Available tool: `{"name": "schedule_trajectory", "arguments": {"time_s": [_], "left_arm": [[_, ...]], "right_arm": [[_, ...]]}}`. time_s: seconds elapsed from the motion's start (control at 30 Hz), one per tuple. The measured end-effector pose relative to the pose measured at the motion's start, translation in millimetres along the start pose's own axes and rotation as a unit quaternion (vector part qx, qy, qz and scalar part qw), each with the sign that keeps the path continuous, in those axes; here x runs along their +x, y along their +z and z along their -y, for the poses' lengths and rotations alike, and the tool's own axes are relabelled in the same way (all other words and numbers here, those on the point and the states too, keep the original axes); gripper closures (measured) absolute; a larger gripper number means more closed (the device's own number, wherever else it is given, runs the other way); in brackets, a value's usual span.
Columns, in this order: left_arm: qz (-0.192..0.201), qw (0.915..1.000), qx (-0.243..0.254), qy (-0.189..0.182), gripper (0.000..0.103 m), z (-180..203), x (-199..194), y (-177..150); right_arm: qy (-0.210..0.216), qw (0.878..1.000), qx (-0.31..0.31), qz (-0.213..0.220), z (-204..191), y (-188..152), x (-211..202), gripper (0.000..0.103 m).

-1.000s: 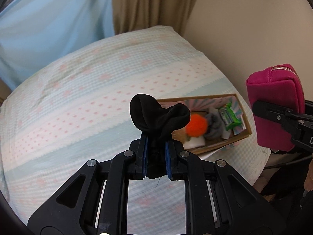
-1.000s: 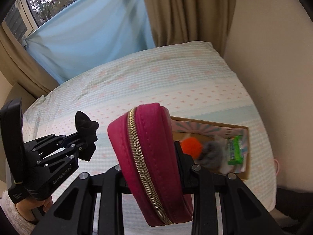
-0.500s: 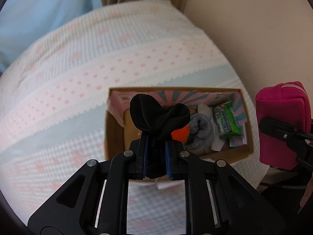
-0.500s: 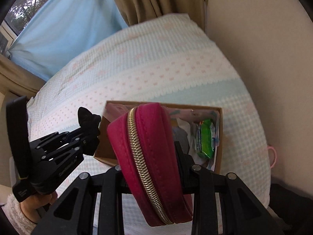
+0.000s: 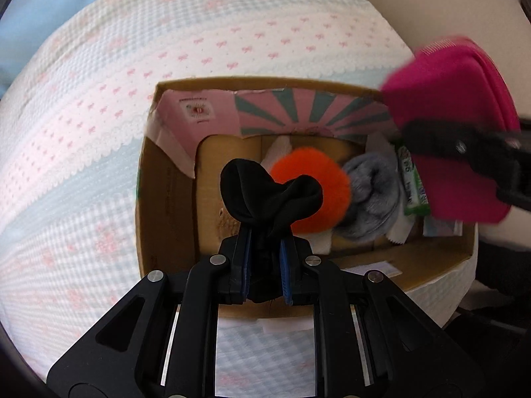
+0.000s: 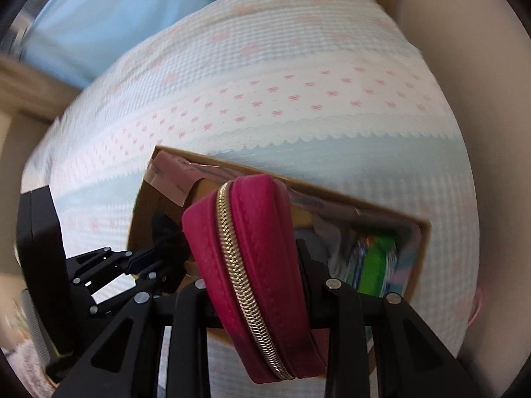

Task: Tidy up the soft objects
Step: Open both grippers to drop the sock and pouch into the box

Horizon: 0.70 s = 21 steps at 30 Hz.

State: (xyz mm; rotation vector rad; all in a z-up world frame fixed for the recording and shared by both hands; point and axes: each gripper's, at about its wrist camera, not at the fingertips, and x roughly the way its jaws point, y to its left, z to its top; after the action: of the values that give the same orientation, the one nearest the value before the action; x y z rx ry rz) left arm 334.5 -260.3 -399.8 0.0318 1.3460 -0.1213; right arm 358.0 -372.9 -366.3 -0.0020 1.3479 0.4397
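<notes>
My left gripper (image 5: 265, 252) is shut on a bunched black cloth (image 5: 265, 195), held over the open cardboard box (image 5: 166, 179) on the bed. Inside the box lie an orange pompom (image 5: 318, 182), a grey fuzzy cloth (image 5: 375, 199) and a green packet (image 5: 413, 182). My right gripper (image 6: 262, 301) is shut on a magenta zip pouch (image 6: 252, 265), which hangs over the box's (image 6: 418, 258) right end. In the left wrist view the pouch (image 5: 454, 116) shows blurred at the right. In the right wrist view the left gripper (image 6: 156, 258) with the black cloth (image 6: 162, 229) sits at the left.
The box rests near the edge of a quilted bedspread (image 5: 99, 116) with pink bows and pale blue stripes. A beige wall (image 6: 481, 66) runs along the right. A blue curtain (image 6: 116, 26) hangs beyond the bed. A person's sleeve (image 6: 20, 361) shows at lower left.
Both grippers have come down toward the box, which now fills more of each view. The black cloth now hangs over the box's inside, and the pouch has moved over its right end.
</notes>
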Motion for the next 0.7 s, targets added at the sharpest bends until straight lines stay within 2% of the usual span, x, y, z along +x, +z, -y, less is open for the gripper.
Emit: {"name": "schedule_trajectory", "arguments": {"time_s": [0.07,0.1,0.17,0.2,0.23,0.3,0.33,0.53,0.7], "left_arm": [[0.003,0.9999,0.012,0.000,0.089,1,1,0],[0.004,0.9998,0.018,0.002,0.080,2,1,1],[0.000,0.9997,0.023,0.008,0.045,0,2,2],[-0.004,0.9996,0.022,0.014,0.013,0,3,3],[-0.002,0.9997,0.021,0.016,0.001,-2,3,3],[0.002,0.9999,0.014,0.001,0.001,-7,0,1],[0.000,0.9999,0.013,0.000,0.001,-9,0,0],[-0.001,0.9997,0.026,0.000,0.001,-10,-5,-5],[0.014,0.9994,0.031,-0.007,0.001,-16,-24,-10]], "right_arm": [[-0.006,1.000,-0.027,-0.004,-6,7,7,0.075],[-0.009,0.999,-0.035,-0.006,-7,9,10,0.075],[-0.011,0.999,-0.049,-0.014,-10,14,17,0.070],[-0.006,0.998,-0.056,-0.014,-11,15,19,0.056],[-0.004,0.998,-0.058,-0.006,-12,15,17,0.046],[0.002,0.998,-0.056,0.007,-11,13,14,0.005],[0.002,0.999,-0.049,0.013,-8,10,12,0.000],[-0.002,1.000,0.013,0.025,6,0,7,0.000],[-0.006,0.998,0.044,0.040,4,-10,-7,0.000]]}}
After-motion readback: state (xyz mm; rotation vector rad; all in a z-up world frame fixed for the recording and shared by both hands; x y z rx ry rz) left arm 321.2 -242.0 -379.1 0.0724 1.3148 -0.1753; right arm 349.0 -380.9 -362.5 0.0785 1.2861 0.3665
